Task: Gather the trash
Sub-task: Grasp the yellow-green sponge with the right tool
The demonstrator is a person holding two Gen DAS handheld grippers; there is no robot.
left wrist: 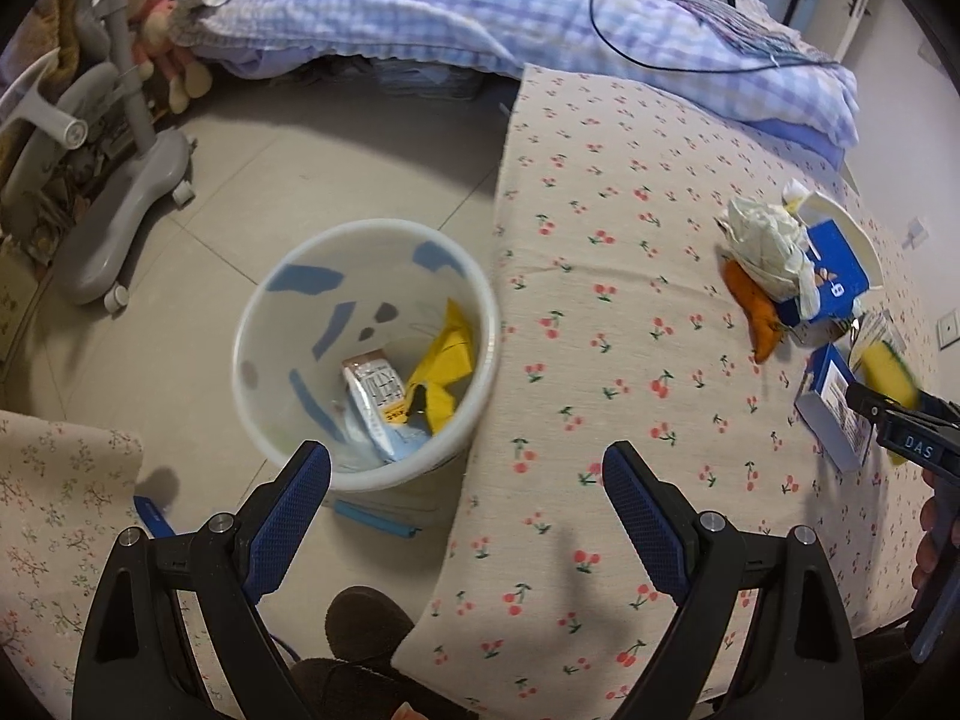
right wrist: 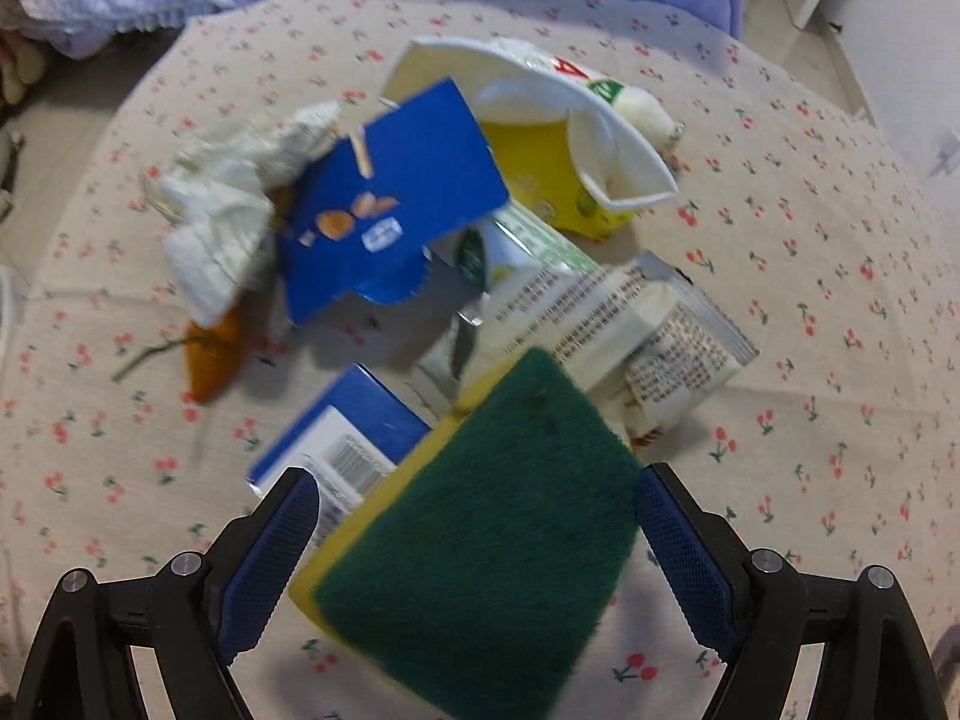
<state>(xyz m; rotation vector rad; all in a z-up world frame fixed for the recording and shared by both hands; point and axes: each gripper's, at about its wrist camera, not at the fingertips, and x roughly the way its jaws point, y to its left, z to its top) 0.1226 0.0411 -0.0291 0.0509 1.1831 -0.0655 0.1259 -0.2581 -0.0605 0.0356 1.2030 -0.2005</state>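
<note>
My right gripper is shut on a yellow sponge with a green scouring side, held above the cherry-print bed cover. It also shows in the left wrist view. Beyond it lies a trash pile: a torn blue carton, crumpled white paper, an orange peel, a yellow-white cup, printed wrappers and a blue-white box. My left gripper is open and empty above the edge of the white bin, which holds a yellow wrapper and packets.
The bin stands on the tiled floor against the bed's edge. A grey wheeled stand is at the left. A checked blue quilt with a black cable lies at the back. A dark slipper is below.
</note>
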